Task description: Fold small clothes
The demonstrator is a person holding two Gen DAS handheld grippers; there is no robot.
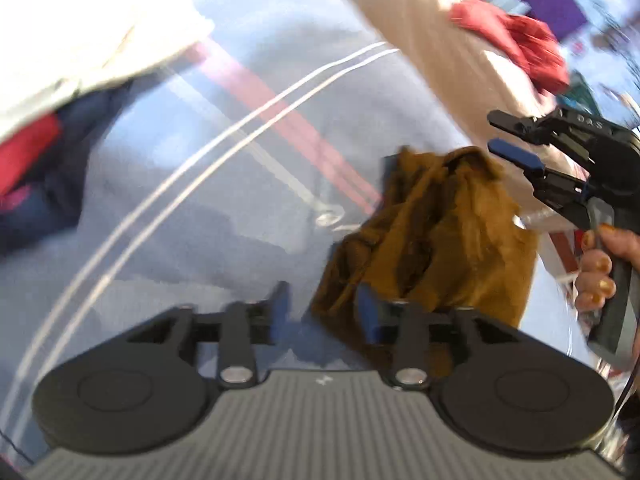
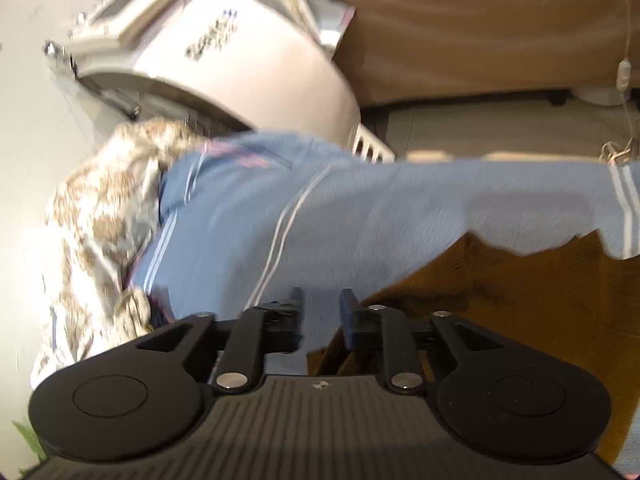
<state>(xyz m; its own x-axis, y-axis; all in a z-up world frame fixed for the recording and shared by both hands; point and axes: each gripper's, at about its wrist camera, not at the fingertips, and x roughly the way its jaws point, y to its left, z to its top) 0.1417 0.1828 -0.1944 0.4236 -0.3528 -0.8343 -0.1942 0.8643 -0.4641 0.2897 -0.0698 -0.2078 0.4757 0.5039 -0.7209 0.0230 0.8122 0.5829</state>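
A crumpled mustard-brown garment (image 1: 436, 232) lies on a blue bedspread (image 1: 224, 184) with white stripes. My left gripper (image 1: 322, 308) is open just above the spread, its right finger at the garment's near left edge. My right gripper (image 1: 494, 132) shows in the left wrist view, open and empty, held in a hand above the garment's far right side. In the right wrist view my right gripper (image 2: 320, 312) is open over the blue spread (image 2: 360, 208), with the brown garment (image 2: 520, 292) to its right and below.
A red and navy cloth pile (image 1: 36, 168) lies at the left. A red cloth (image 1: 516, 44) lies on a beige surface far right. A white machine (image 2: 224, 64) and a patterned cloth (image 2: 92, 216) stand beyond the bed.
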